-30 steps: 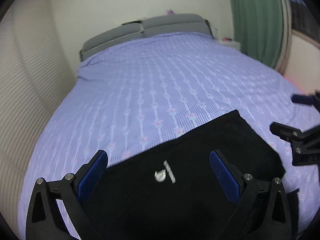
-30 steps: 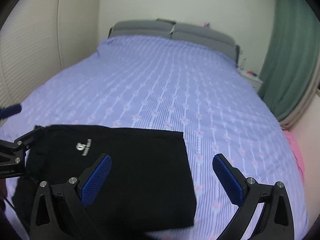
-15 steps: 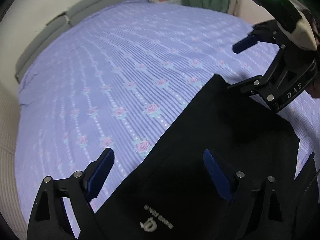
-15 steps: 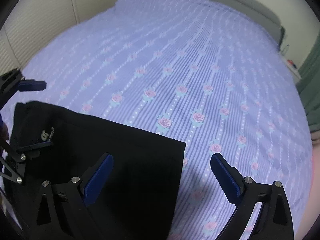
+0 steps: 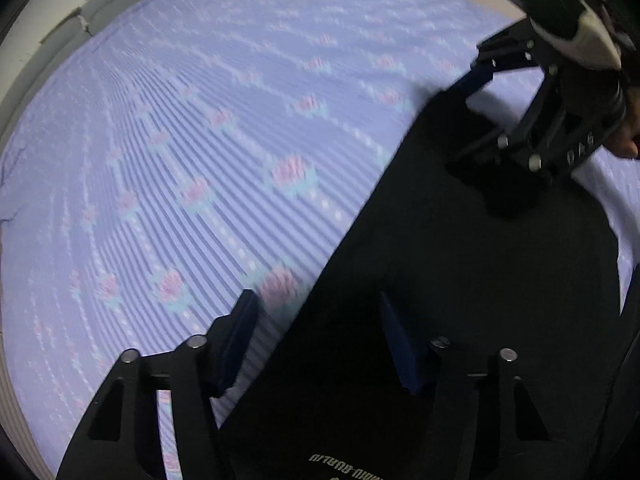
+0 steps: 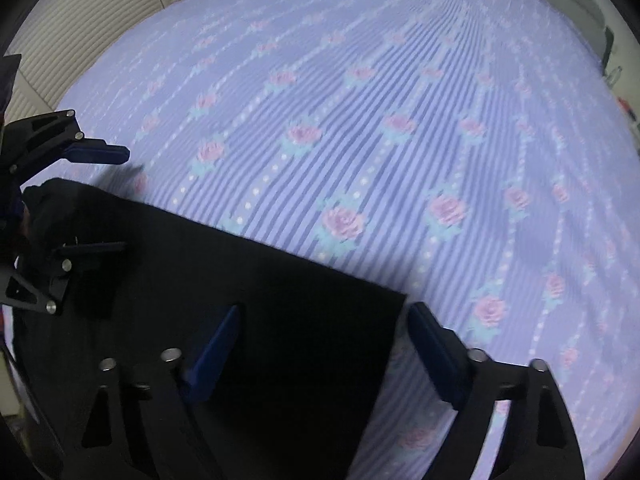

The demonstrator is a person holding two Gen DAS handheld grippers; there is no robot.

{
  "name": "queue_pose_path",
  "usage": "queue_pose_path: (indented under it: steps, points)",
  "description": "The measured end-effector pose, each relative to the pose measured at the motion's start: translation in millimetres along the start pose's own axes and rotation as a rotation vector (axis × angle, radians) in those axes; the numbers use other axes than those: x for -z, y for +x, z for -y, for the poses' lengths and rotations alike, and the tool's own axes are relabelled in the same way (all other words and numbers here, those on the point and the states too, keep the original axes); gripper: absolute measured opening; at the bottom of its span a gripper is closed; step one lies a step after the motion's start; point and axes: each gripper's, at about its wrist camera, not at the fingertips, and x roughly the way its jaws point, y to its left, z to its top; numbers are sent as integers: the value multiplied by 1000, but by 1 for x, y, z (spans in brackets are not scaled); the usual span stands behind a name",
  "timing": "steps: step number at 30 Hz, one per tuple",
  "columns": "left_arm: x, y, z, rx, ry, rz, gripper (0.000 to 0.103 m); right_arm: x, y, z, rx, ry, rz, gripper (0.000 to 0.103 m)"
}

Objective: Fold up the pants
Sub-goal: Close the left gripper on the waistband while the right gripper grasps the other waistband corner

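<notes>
Black folded pants (image 5: pixel 460 280) lie flat on the lilac flowered bedsheet (image 5: pixel 180 140). They also show in the right wrist view (image 6: pixel 248 300). My left gripper (image 5: pixel 320 336) is open and low, its jaws straddling the pants' far edge near the logo end. My right gripper (image 6: pixel 324 344) is open and low, its jaws straddling the pants' far right corner. Each gripper shows in the other's view: the right one at upper right (image 5: pixel 476 120), the left one at left (image 6: pixel 120 200), both open over the pants' far edge.
The bedsheet (image 6: pixel 400 120) stretches far beyond the pants. A grey headboard (image 5: pixel 60 28) is at the far end. A ribbed cream wall (image 6: pixel 100 12) runs along the bed's left side.
Both grippers have dropped down and forward to the pants' far edge, from looking across the bed to looking down at it. The pants have not moved.
</notes>
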Motion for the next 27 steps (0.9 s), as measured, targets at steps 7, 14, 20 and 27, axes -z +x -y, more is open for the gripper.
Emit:
queue_pose_path:
  steps: [7, 14, 20, 27]
  points:
    - [7, -3, 7, 78, -1, 3, 6, 7, -5, -1, -65, 46, 47, 17]
    - [16, -29, 6, 59, -40, 53, 5, 20, -29, -18, -57, 13, 95, 9]
    - [22, -77, 23, 31, -19, 98, 5, 29, -66, -37, -31, 2, 178, 8]
    - [47, -144, 51, 37, -17, 162, 5, 57, -127, -70, -9, -22, 287, 8]
